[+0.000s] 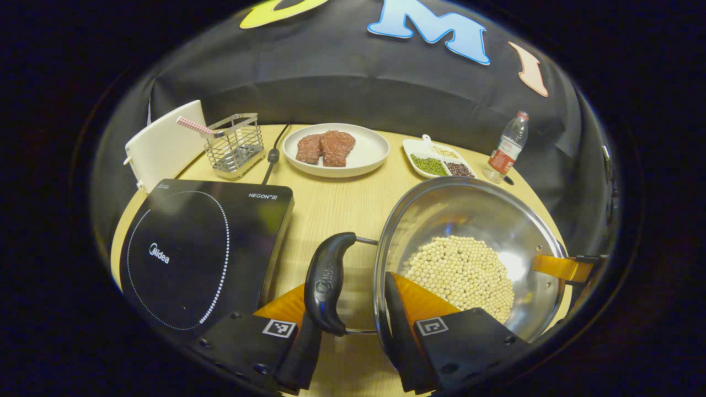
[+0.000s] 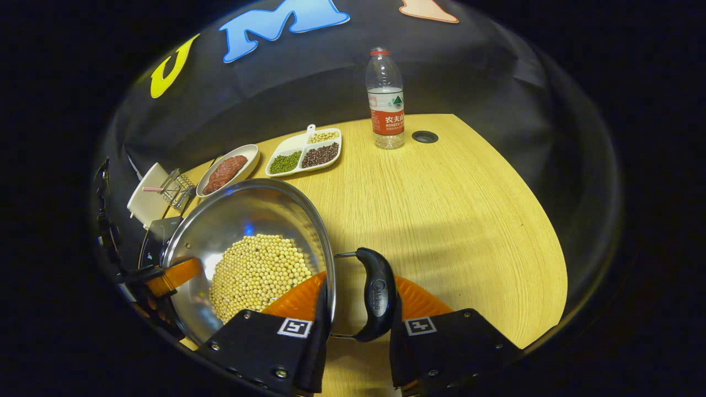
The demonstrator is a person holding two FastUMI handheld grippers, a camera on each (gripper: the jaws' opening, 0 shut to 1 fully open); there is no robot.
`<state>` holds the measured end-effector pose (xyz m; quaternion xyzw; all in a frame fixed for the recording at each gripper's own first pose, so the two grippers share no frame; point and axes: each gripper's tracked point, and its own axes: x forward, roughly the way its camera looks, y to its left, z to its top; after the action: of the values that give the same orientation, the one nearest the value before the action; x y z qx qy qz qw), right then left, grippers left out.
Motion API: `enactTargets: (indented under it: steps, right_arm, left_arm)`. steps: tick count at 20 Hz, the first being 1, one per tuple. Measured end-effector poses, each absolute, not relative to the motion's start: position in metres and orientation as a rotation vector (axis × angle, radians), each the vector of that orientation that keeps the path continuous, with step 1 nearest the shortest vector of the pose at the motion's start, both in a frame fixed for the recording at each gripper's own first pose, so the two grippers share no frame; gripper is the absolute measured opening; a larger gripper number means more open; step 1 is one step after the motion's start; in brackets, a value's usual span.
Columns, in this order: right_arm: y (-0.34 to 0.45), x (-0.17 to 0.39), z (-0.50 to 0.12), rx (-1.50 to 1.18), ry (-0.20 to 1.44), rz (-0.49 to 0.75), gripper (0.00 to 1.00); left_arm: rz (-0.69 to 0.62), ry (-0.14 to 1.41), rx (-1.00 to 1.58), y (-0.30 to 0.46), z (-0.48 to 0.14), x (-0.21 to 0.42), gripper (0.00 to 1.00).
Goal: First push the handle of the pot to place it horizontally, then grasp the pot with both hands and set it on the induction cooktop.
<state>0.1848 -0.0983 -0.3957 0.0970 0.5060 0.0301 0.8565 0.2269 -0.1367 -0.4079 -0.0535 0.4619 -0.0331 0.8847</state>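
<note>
While jaws straddle handles (image 1: 329, 284), pot (image 2: 248, 220) rests.

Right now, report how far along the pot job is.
Done: both pot handles look horizontal, the left handle and the right handle. In hand: the left tongs and the right tongs each straddle a handle and the rim; I cannot tell if they are clamped. Left: the pot is beside the induction cooktop, not on it.
</note>
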Motion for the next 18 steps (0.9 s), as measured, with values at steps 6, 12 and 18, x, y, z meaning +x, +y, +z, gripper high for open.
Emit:
enactTargets:
  steps: [6,12,18]
  right_arm:
    - [-0.103,0.185,-0.367,0.222,1.010,0.074,0.47]
    - [-0.098,0.172,-0.340,0.215,0.990,0.107,0.47]
    - [-0.072,0.160,-0.316,0.198,0.974,0.122,0.46]
  left_arm:
    - [-0.059,0.893,-0.102,-0.125,-0.392,0.227,0.64]
    - [-0.025,0.861,-0.110,-0.117,-0.384,0.224,0.61]
    - [-0.012,0.839,-0.126,-0.106,-0.374,0.219,0.66]
